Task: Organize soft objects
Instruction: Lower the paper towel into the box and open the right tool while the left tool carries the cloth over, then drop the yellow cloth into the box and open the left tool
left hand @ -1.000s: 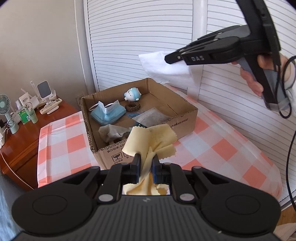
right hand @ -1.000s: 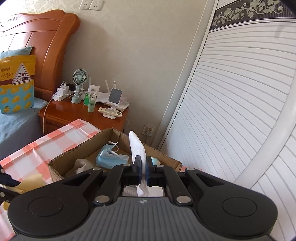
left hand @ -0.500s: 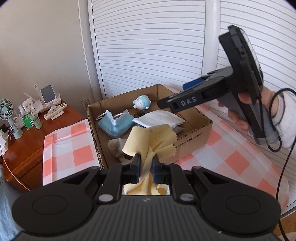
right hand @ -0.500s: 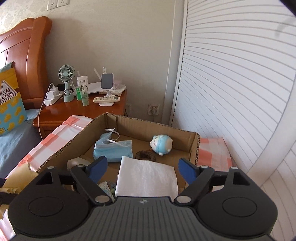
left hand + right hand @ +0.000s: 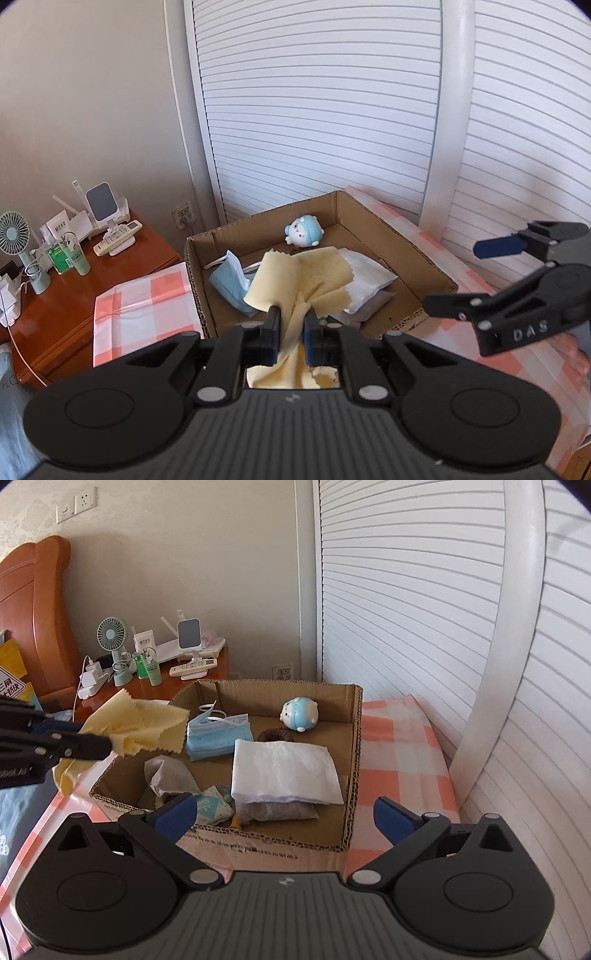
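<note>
- Nearest to us, the left gripper [image 5: 291,332] has its jaws closed on the yellow cloth [image 5: 303,280], which is pinched at a gathered fold. The free part stands up in front of the jaws and hangs over the near edge of the cardboard box [image 5: 436,280].
- We judge this cloth very light and limp, with a pinked edge. It will drape and swing, so a pinch on a bunched fold holds better than one on a single corner.
- The right gripper [image 5: 284,816] has just been opening its jaws; they stand wide apart with nothing between them, low before the near wall of the box.
- Just beyond them the white folded cloth [image 5: 284,771] lies flat in the box, on top of a grey pouch [image 5: 277,810]. It looks soft but thicker, so we would take it by an edge of the stack.
- Farther in we see a grey crumpled cloth [image 5: 166,775], the blue face masks [image 5: 218,738], a dark hair tie [image 5: 275,735] and a small blue plush toy [image 5: 299,713] near the far wall.
- The right wrist view shows the whole floor of the box and the patterned sachet [image 5: 212,805] at the near wall. In the left wrist view the yellow cloth hides most of this.
- The left wrist view shows the pinch itself, and the right gripper from the side, beside the box over the checked bed cover [image 5: 147,306].
</note>
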{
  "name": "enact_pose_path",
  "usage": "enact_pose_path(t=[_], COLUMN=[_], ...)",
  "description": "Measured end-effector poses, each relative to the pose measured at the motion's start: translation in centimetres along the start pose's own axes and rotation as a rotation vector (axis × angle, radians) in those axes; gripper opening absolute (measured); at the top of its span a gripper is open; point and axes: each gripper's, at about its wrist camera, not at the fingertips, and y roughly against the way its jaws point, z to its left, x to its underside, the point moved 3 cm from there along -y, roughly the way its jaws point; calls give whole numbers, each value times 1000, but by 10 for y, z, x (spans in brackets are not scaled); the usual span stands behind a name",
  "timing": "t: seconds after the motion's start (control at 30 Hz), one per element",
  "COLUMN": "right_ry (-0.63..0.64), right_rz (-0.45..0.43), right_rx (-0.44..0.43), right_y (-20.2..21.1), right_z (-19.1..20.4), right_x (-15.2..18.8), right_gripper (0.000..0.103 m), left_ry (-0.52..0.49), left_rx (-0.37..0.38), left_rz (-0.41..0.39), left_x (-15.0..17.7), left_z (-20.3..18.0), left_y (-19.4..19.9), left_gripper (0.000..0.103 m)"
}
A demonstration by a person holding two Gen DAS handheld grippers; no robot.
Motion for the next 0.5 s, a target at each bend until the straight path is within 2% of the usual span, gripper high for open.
enact_pose_path(t=[0.13, 0.2, 0.23, 0.3, 0.33, 0.37, 0.43, 0.5], right_ry=[-29, -45, -51, -54, -56, -61, -68, -74], right_rz=[10, 14, 13, 15, 19, 21, 24, 22], right_rx=[0, -8, -7, -6, -1, 6, 11, 16], right_y=[10, 16, 18, 21, 22, 23, 26, 30], right_z=[1, 2, 2, 3, 3, 3, 4, 5], right_x=[11, 16, 18, 19, 20, 20, 21, 22], right_gripper=[103, 103, 103, 103, 103, 103, 103, 103], left_ry=[4, 9, 12, 8, 8, 8, 3, -4], left_rx=[-21, -43, -54, -68, -77, -90, -109, -109], left_rz=[2, -3, -10, -12, -22, -45, -90, -101], left_x=[-12, -17, -19, -22, -22, -22, -18, -15], left_z=[4, 7, 7, 7, 7, 6, 3, 0], left_y=[-15, -22, -26, -33, -34, -33, -28, -22], left_gripper=[11, 14, 18, 43, 71, 92, 99, 99])
